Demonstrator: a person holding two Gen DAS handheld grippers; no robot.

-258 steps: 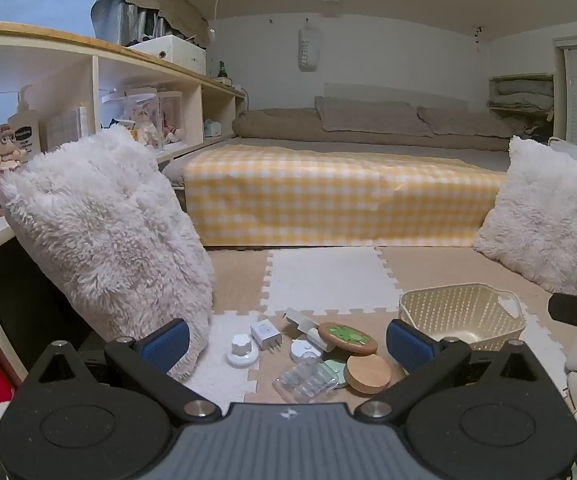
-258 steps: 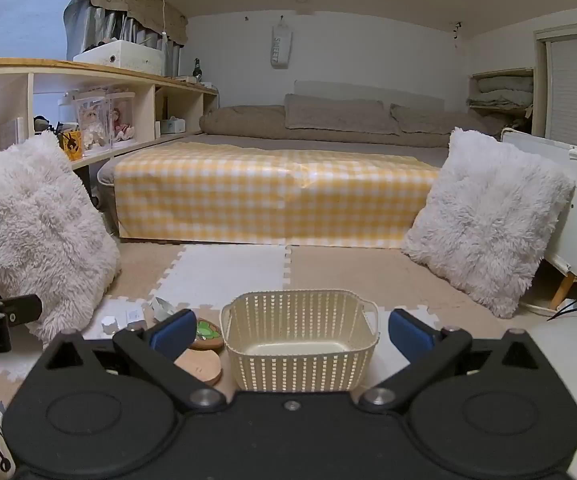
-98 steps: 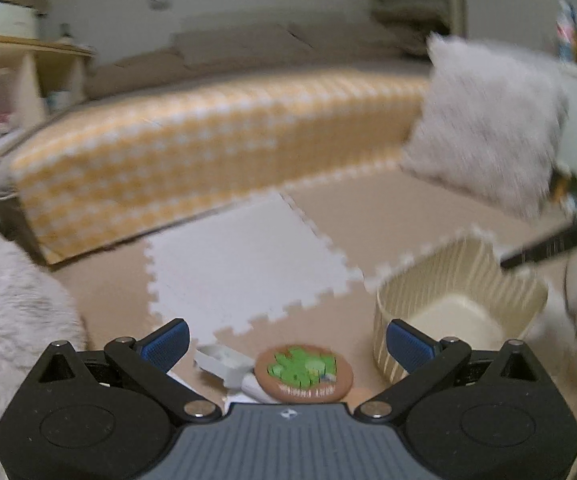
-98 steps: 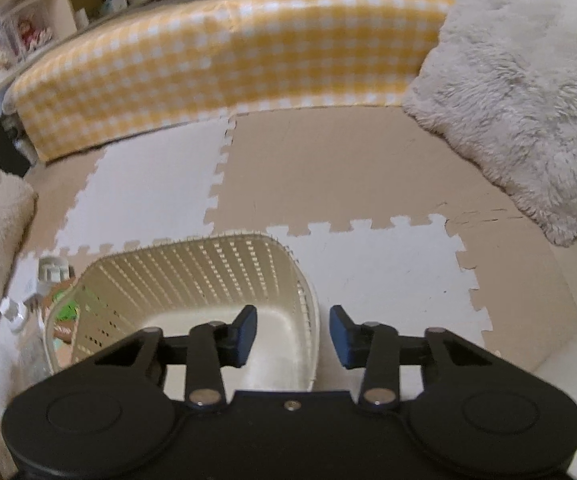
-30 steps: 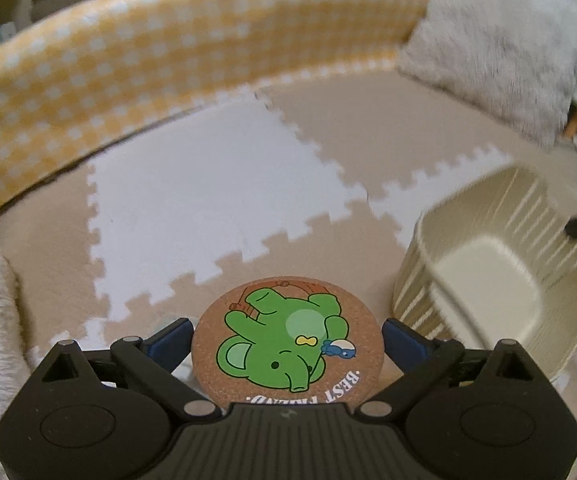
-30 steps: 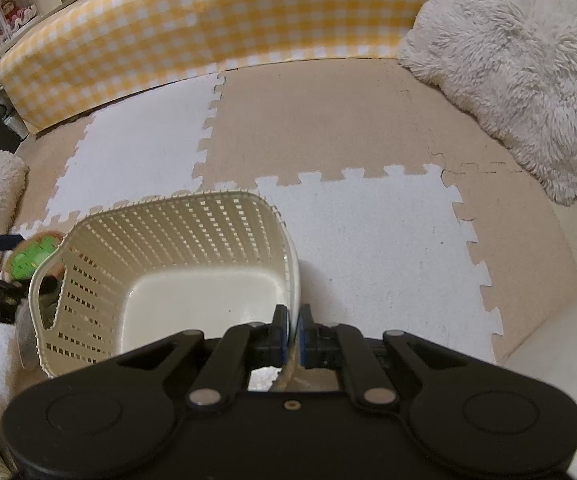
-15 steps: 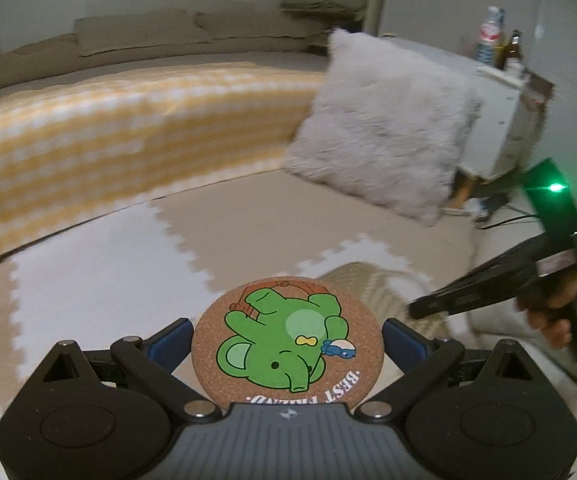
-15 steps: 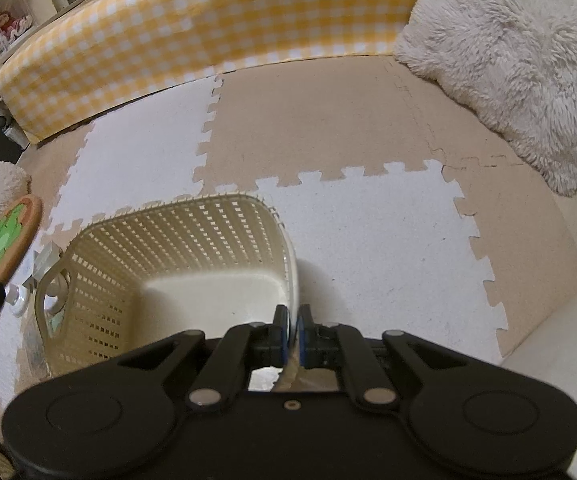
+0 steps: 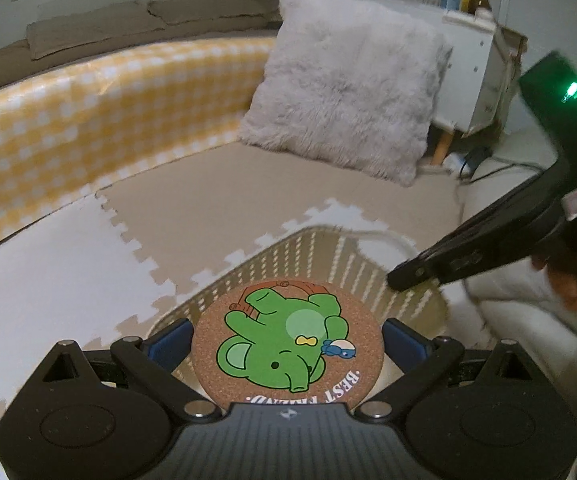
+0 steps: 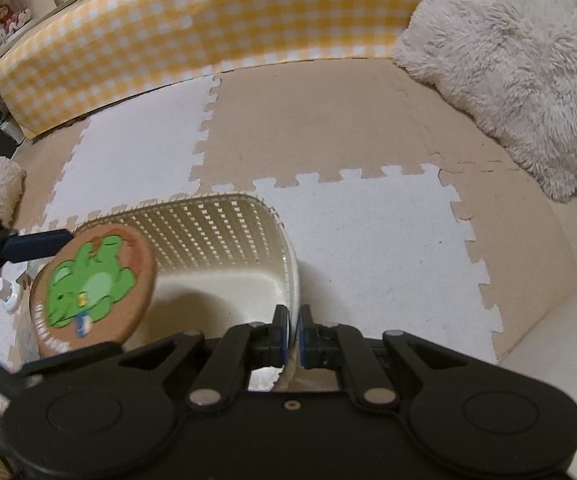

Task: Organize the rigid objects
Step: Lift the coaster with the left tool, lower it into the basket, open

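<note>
A round cork coaster (image 9: 286, 344) with a green elephant print sits between the blue pads of my left gripper (image 9: 286, 342), which is shut on it. It hangs over the cream slotted basket (image 9: 328, 252). In the right wrist view the coaster (image 10: 92, 284) hovers tilted above the left side of the basket (image 10: 216, 224). My right gripper (image 10: 293, 330) is shut on the basket's near rim. From the left wrist view the right gripper (image 9: 416, 272) reaches in from the right, held by a hand (image 9: 576, 284).
A yellow checked bed edge (image 10: 208, 28) runs along the back. A fluffy white cushion (image 10: 520, 64) leans at the right. Small white items (image 10: 8, 292) lie on the foam floor mats (image 10: 368, 216) left of the basket. A white cabinet (image 9: 476, 68) with bottles stands behind the cushion.
My left gripper has carried the coaster rightwards from beside the basket to over its inside. The right gripper has kept still on the rim.
</note>
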